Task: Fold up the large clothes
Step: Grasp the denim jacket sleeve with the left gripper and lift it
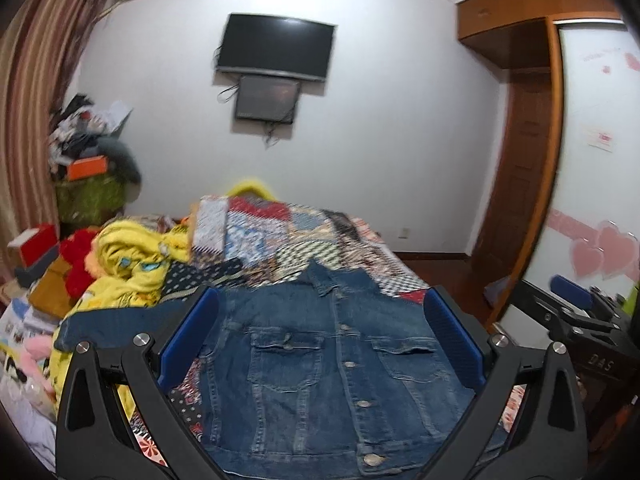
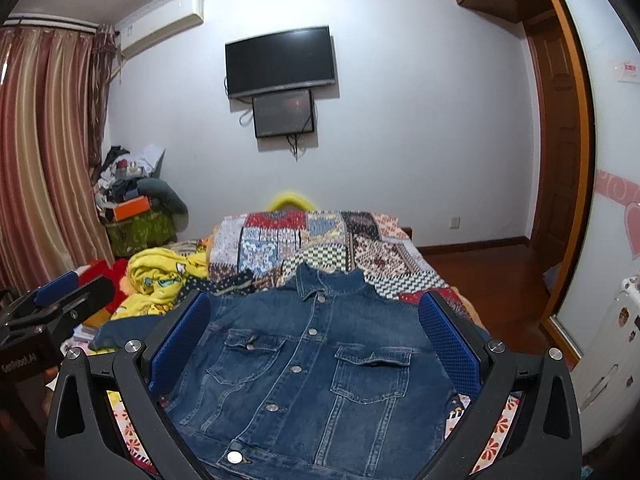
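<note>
- A dark blue denim jacket (image 2: 312, 364) lies flat, buttoned front up, on the patchwork quilt (image 2: 320, 240) covering the bed, collar toward the far wall.
- The left gripper (image 1: 320, 336) hovers over it, blue-padded fingers spread wide, holding nothing.
- The right gripper (image 2: 316, 340) likewise hangs spread and empty.
- A green patterned bin (image 2: 140, 232) in the corner carries an orange box (image 2: 130, 207) and heaped clutter on top.

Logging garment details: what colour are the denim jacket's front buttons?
Silver metal buttons on the blue denim jacket; clearest in the right wrist view.
</note>
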{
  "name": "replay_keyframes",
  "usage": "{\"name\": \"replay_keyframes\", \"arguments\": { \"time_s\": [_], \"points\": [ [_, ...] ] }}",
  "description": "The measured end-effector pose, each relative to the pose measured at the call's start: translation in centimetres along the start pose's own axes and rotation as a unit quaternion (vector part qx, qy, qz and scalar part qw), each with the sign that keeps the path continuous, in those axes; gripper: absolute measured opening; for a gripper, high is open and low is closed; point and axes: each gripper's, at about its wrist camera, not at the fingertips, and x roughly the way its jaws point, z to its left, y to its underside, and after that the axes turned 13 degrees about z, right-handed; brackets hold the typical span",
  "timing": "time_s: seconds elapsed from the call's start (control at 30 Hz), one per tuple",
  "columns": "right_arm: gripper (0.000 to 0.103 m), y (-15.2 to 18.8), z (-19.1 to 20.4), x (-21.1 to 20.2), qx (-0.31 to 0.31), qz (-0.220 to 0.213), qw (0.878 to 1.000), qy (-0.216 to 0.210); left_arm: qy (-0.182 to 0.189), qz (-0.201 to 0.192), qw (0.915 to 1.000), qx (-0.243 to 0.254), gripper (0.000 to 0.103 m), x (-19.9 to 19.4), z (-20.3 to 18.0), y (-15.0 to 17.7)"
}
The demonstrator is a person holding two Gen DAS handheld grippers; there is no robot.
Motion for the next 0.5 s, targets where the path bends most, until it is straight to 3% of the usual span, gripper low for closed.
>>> {"name": "replay_keyframes", "arguments": {
  "time_s": [0.3,0.5],
  "points": [
    [0.103,-1.0,-0.6,6.6,-0.010,0.059,0.998,0.020,-0.101,0.036,0.9925,-0.058,0.103,6.6,7.4,-0.6],
    [0.103,-2.9,-0.9,11.6,-0.017,0.101,0.995,0.020,-0.126,0.067,0.9847,-0.100,0.103,9.7,16.2,-0.9]
  ]
}}
